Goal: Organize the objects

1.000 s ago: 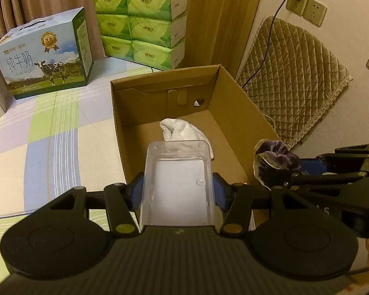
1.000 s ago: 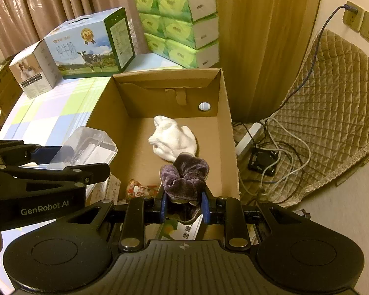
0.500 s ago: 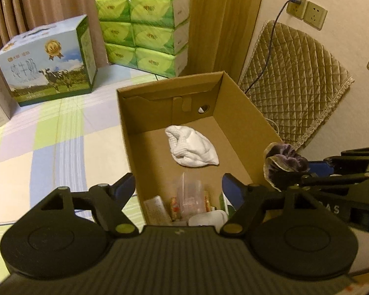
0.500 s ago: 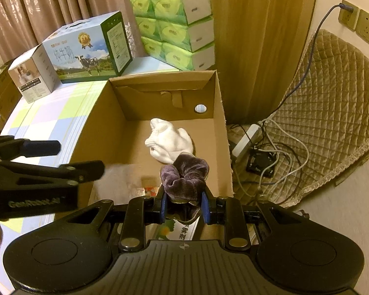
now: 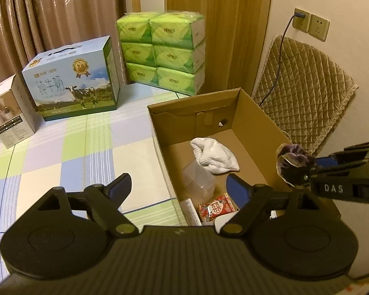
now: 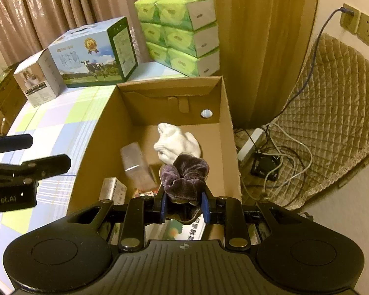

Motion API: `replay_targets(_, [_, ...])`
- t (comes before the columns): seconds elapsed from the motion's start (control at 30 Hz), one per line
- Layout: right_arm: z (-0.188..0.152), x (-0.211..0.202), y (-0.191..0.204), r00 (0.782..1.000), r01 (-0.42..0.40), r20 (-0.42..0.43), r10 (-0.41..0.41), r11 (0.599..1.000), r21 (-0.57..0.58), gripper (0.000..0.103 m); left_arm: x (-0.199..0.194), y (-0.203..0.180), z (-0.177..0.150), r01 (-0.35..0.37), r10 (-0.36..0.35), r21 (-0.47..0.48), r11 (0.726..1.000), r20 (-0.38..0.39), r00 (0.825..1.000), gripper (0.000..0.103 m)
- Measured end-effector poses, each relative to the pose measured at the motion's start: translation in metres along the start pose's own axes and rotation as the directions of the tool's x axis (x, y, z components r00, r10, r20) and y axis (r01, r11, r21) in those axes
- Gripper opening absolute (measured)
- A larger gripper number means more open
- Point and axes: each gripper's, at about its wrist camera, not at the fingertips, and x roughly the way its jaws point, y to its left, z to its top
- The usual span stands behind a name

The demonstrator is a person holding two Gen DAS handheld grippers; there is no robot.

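The right gripper (image 6: 182,202) jaws squeeze the soft purple velvet scrunchie (image 6: 184,177); the left gripper (image 5: 178,184) jaws are wide open, empty. Open over the brown cardboard box (image 6: 226,123), low, beside the white sock (image 6: 177,142).

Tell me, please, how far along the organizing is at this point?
Done: the clear plastic container, white cloth and snack packet lie in the cardboard box. In hand: the right tool grips the purple scrunchie. Left: dropping it in; the left tool is open, empty.
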Motion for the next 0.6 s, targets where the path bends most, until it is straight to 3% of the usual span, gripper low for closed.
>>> replay_targets(0.07, [0.002, 0.000, 0.001, 1.000, -0.010, 0.023, 0.010, 1.000, 0.009, 0.024, -0.001, 0.003, -0.002, -0.004, 0.004, -0.007, 1.000, 0.003, 1.000, 0.084])
replay_targets(0.1, [0.003, 0.000, 0.000, 0.999, -0.023, 0.041, 0.023, 1.000, 0.019, 0.030, -0.001, 0.005, -0.004, -0.007, 0.007, -0.010, 1.000, 0.003, 1.000, 0.085])
replay_targets(0.13, [0.004, 0.001, -0.001, 0.998, -0.040, 0.052, 0.039, 0.999, 0.028, 0.051, -0.001, 0.008, -0.006, -0.010, 0.010, -0.012, 1.000, 0.001, 1.000, 0.086])
replay_targets(0.2, [0.007, 0.002, -0.004, 0.995, -0.064, 0.077, 0.059, 0.996, 0.061, 0.077, -0.001, 0.013, -0.011, -0.013, 0.013, -0.017, 1.000, -0.003, 1.000, 0.089])
replay_targets(0.43, [0.000, -0.009, -0.003, 0.994, -0.043, 0.102, 0.038, 0.998, 0.051, 0.077, -0.013, 0.027, -0.032, -0.028, 0.028, -0.035, 0.999, 0.013, 1.000, 0.099])
replay_targets(0.6, [-0.020, -0.032, -0.003, 0.994, -0.014, 0.105, 0.010, 0.999, 0.040, 0.077, -0.037, 0.030, -0.053, -0.037, 0.039, -0.050, 0.998, 0.037, 0.999, 0.102])
